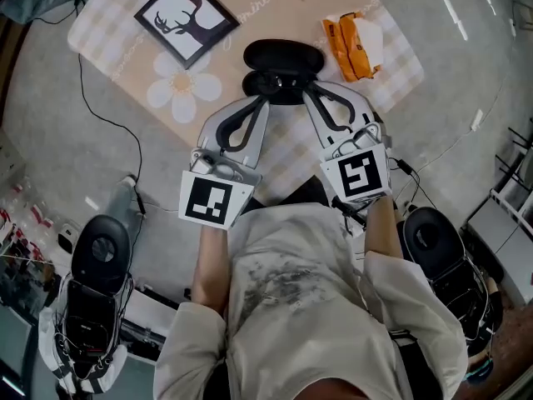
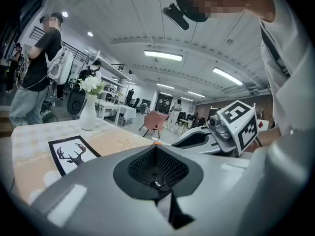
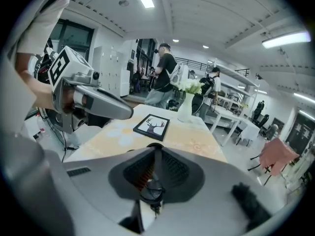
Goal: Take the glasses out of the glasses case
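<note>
The black glasses case [image 1: 283,56] lies open on the checked tablecloth, lid tipped back. Dark glasses [image 1: 280,82] show in its lower half. Both grippers meet at the near rim of that half, the left gripper [image 1: 264,98] on the left and the right gripper [image 1: 306,97] on the right. In the left gripper view the jaws of the left gripper [image 2: 157,178] are pressed together on a small shiny part of the glasses [image 2: 157,182]. In the right gripper view the right gripper [image 3: 150,191] is shut with a round rim of the glasses [image 3: 149,187] pinched low between its pads.
A framed deer picture [image 1: 186,17] lies at the far left of the cloth, and an orange packet [image 1: 351,47] lies to the right of the case. A white vase with flowers [image 3: 185,102] stands beyond the picture. Cables and black equipment sit on the floor on both sides.
</note>
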